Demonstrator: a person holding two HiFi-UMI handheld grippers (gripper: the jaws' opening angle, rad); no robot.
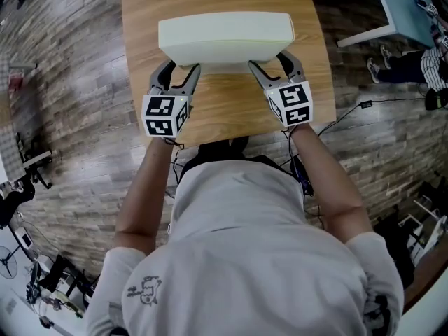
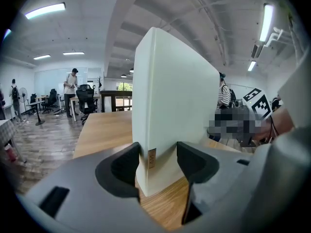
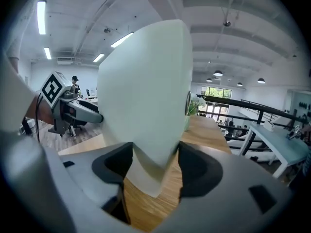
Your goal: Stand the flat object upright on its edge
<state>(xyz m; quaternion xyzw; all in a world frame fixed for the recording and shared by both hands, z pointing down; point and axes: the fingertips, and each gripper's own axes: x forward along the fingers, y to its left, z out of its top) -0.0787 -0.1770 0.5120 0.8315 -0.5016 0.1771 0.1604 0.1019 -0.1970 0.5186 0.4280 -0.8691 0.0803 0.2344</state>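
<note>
You are steadying the flat white box (image 1: 224,37), which is already standing on its long edge across the middle of the table (image 1: 231,114), parallel to the table's near edge. The raising step is looking finished, so the release is coming next. That move is calling for easing both pairs of jaws apart evenly and drawing back toward the table's near edge without nudging the box, as its narrow base is likely making it easy to tip. The left gripper (image 1: 180,68) is pinching the box's end toward the table's left side, and the right gripper (image 1: 269,63) the end toward the table's right side, pads pressing on the 2 broad faces. The box is showing as a plain, pale slab with rounded corners
</note>
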